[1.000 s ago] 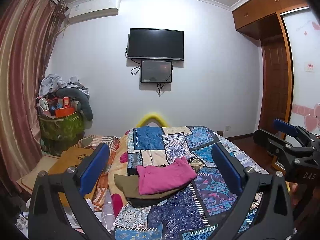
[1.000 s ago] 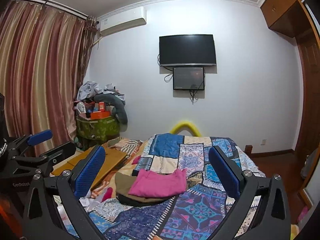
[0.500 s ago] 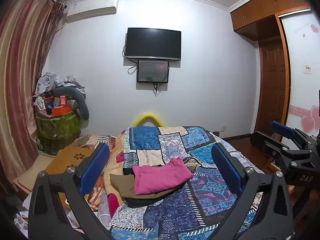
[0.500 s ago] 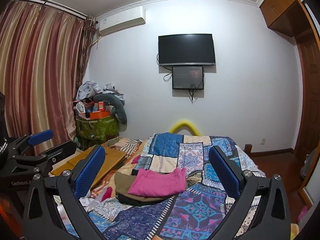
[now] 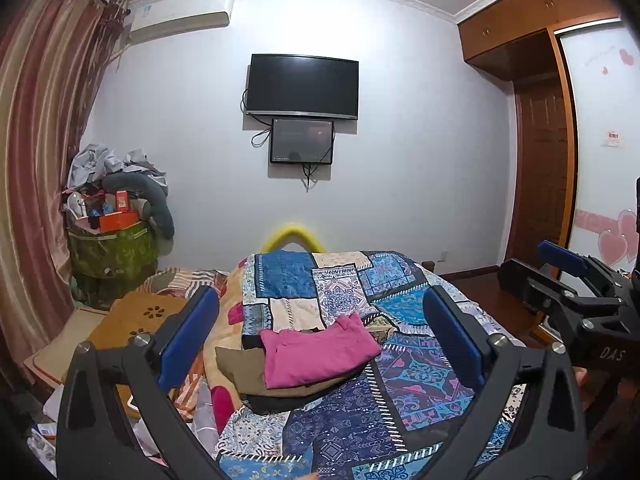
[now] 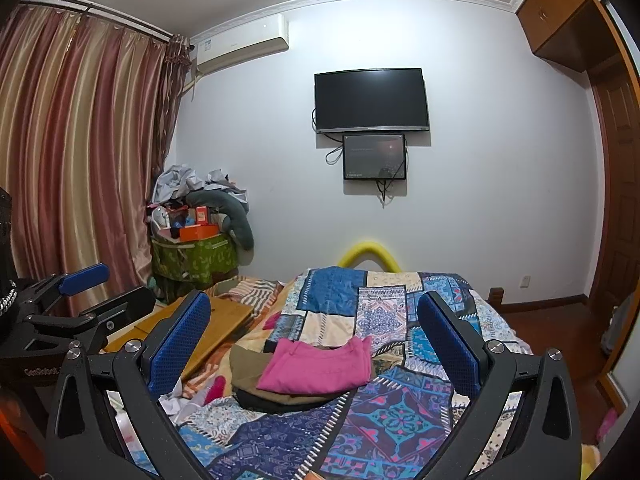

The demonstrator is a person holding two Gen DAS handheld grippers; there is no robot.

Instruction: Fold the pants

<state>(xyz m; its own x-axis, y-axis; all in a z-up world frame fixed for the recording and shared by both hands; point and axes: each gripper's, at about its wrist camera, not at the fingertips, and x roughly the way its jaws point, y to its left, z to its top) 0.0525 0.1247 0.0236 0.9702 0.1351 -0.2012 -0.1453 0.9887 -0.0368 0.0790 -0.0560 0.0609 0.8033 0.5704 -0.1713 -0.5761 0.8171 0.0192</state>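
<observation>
Both hand-held grippers gape (nothing held) above folded pink pants (image 5: 318,350).

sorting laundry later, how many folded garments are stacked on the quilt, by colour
pink: 1, pink garment on top
olive-brown: 1, olive-brown garment under it
black: 1, black garment at the bottom
total: 3, all lying in one stack on the patchwork quilt; both tongs are open and hold nothing

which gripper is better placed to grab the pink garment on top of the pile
Neither by much: the pink garment sits centred between the open fingers of both. Slight edge to the right gripper, which views it squarely; the left gripper matches.
</observation>
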